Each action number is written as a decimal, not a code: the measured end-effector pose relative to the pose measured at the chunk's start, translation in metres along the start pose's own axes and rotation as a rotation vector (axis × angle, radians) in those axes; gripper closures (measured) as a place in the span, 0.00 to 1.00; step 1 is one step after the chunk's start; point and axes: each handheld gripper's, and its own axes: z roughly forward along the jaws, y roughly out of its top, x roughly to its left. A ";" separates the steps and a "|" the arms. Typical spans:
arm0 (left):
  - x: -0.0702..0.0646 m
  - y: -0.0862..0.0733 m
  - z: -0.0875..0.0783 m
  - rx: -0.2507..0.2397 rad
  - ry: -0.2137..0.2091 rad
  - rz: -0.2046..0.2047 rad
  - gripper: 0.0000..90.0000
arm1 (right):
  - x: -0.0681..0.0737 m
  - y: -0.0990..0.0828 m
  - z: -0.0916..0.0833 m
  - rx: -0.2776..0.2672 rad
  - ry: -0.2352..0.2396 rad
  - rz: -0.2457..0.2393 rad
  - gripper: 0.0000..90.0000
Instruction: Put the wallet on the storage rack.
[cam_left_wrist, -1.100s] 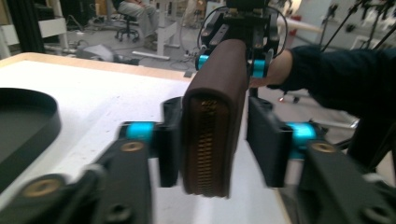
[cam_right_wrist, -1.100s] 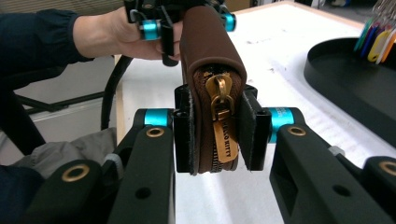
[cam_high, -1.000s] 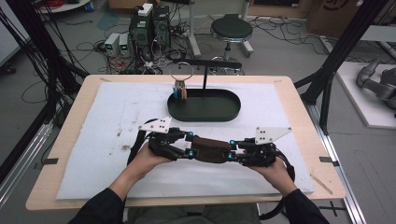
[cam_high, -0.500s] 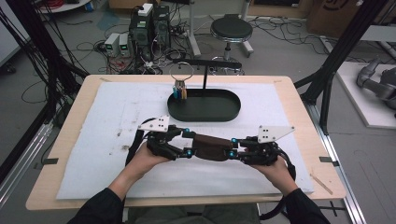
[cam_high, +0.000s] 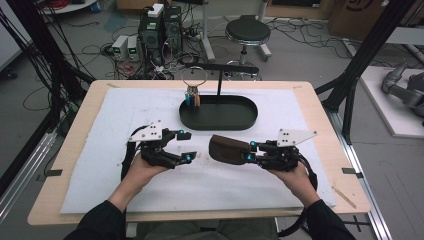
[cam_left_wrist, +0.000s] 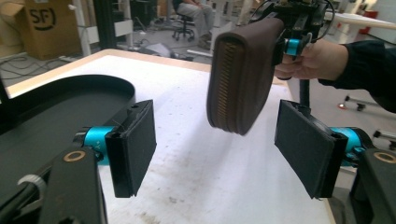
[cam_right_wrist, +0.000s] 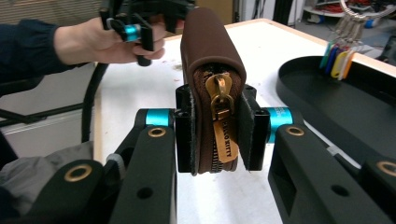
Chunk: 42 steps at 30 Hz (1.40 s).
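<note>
soft brown zippered leather pouch held off the white-covered wooden surface, out in front of the black oval tray and between the two hands. pinched at its zipper end by the right claw, pads pressed flat on both sides, brass zip pull hanging down between them. left claw spread wide, jaws just opened, with the free end of the pouch a little way ahead of the pads and nothing pressed between them.

judging by looks: light, slim, padded rather than stiff; holds its shape level from a single end grip in the high view, so probably not floppy, but likely to sag or swing if jerked. smooth leather-like skin, so possibly a bit slippery under flat pads; needs a firm, not crushing, squeeze. not fragile, though contents unknown. zipper seam along the edge visible in the left gripper view as a ribbed strip; best avoided as a pinch line, since pads seat better on the broad flat faces.

best hold: across the two flat faces near an end, pads square to the sides, as the right claw has it now. for any second grip, same idea at the far rounded end, clear of the zip pull. a grip on the pull tab alone probably lets the body dangle and twist.

bunch of coloured key tags on a metal ring hanging from the black stand over the tray, well apart from the pouch.
</note>
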 end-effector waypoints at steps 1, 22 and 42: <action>-0.001 0.000 -0.002 0.003 0.010 0.005 0.32 | -0.001 0.001 0.000 0.000 -0.006 0.002 0.81; -0.018 -0.019 -0.036 0.037 0.131 0.025 0.31 | -0.033 0.011 0.016 0.008 -0.149 0.030 0.81; -0.020 -0.022 -0.043 0.036 0.172 0.048 0.31 | -0.070 0.033 0.055 0.040 -0.344 0.037 0.81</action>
